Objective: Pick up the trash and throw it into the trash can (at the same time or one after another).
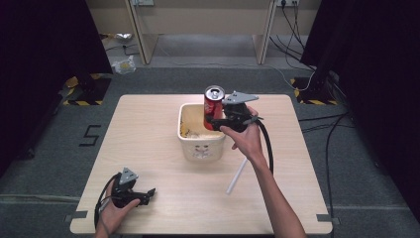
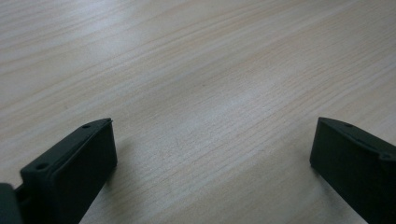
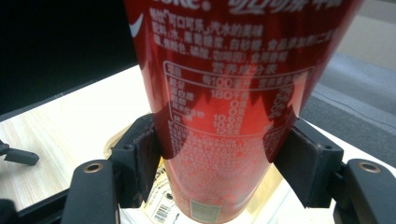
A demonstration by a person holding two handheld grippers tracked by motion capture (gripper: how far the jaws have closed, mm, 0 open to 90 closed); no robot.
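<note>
Pale wood table (image 1: 163,198) lies under your idle left gripper (image 1: 132,194), jaws spread. Your right gripper (image 1: 218,120) pinches the red can (image 1: 213,106) low on its body, above the cream tub (image 1: 198,141). Its top looks open, so tilting it may spill whatever's left.

can (image 3: 224,93) – top cropped | bin (image 1: 198,144) – contents unclear, print too small

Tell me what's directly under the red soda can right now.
The red soda can, gripped by the right gripper, hangs over the cream plastic tub. The tub's yellowish inside shows beside it; the can hides the tub floor straight beneath.
</note>
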